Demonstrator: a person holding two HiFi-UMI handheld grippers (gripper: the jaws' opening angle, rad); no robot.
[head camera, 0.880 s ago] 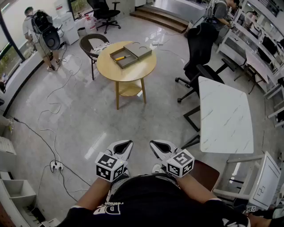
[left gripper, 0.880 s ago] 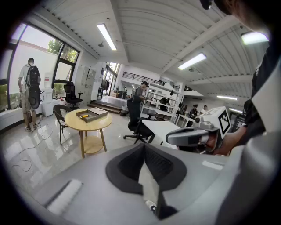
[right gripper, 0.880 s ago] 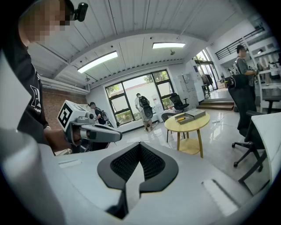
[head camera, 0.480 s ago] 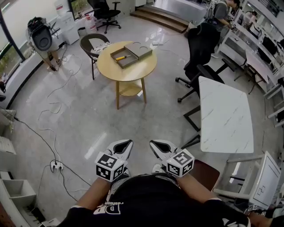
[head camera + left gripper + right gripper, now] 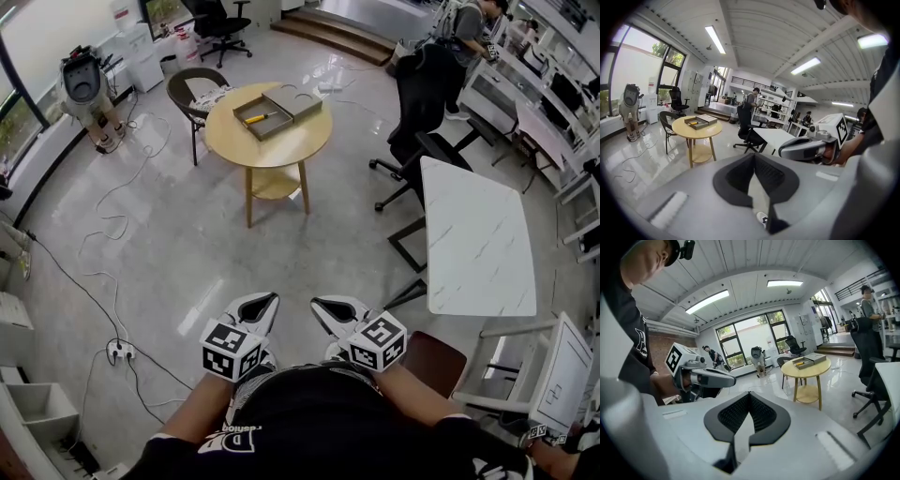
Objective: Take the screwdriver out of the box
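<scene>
Closest in, against the person's black shirt [image 5: 319, 422], the left gripper [image 5: 265, 302] and the right gripper [image 5: 323, 305] are held side by side and just apart, each pointing forward over the floor, each with its marker cube at the rear end nearest the body. In each gripper's own view the two black ribbed pads come together at their far tips, leaving only a thin pale wedge of floor showing lower down between them, and neither pair has anything in it, so both are closed and empty. Beneath them lies glossy grey floor [image 5: 281, 244], with a white power strip [image 5: 117, 352] and trailing black cables off to the left, and a brown seat [image 5: 436, 361] just beside the right forearm. Further out on the right stands a white marble-topped table [image 5: 473, 239], and beyond it a black office chair [image 5: 422, 103]. Well ahead of both grippers stands a round wooden table [image 5: 272, 150] with a lower shelf; on its top lies the flat grey box [image 5: 274, 123], open, with its lid [image 5: 292, 101] touching its right side. The screwdriver [image 5: 255, 119], yellow-handled, lies inside the box tray, far out of reach of either gripper. A dark wicker chair [image 5: 187, 89] stands just behind the table on the left. At the far left a person [image 5: 84, 94] is near the windows, and at the far top right another person [image 5: 464, 23] stands by white shelving
</scene>
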